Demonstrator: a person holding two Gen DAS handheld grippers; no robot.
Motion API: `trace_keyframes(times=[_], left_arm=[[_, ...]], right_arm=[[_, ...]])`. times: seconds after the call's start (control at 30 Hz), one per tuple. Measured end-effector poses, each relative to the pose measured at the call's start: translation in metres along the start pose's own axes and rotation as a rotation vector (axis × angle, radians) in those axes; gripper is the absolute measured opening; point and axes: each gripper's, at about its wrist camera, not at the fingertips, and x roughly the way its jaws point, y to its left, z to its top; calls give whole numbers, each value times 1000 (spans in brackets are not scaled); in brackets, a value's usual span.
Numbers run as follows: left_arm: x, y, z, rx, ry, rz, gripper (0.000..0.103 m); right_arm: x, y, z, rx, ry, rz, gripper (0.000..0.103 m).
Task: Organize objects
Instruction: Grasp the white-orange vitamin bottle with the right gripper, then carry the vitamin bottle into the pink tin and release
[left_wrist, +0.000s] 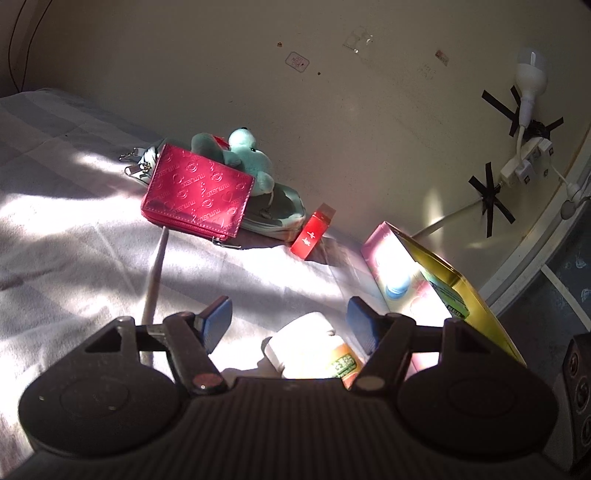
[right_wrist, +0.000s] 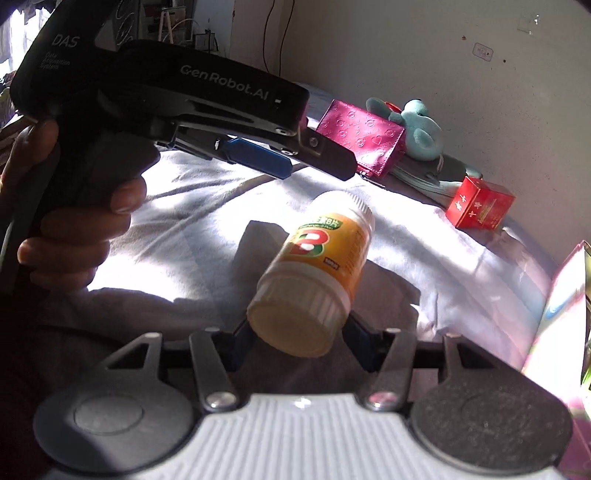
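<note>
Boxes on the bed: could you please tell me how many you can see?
2. A small red box lies near the wall, right of the teal pouch. A larger pink box, open, stands at the right edge. Others may sit out of frame.

Pill bottle (right_wrist: 317, 266): orange label w/ big red "B", white ribbed cap, capped, tilted, cap end nearest right cam, pinched at cap. Pink embossed wallet (left_wrist: 197, 192) leans on teal plush bear (left_wrist: 245, 155) by wall. Red box (left_wrist: 312, 232) on bed beside them. Pink/yellow box (left_wrist: 417, 280) upright, right edge.
</note>
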Motion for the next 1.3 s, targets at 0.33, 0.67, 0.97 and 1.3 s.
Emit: trace_keyframes(times=[0.33, 0.67, 0.97, 1.3], left_arm=[[5, 22, 6, -72, 21, 45, 73], [28, -5, 3, 66, 26, 60, 95], [68, -26, -8, 175, 168, -103, 73], [52, -130, 12, 297, 54, -175, 68]], right_arm=[[-15, -12, -25, 140, -82, -143, 72], [-23, -24, -53, 364, -189, -122, 74], [4, -32, -37, 388, -194, -56, 51], [-71, -48, -54, 390, -408, -226, 51]])
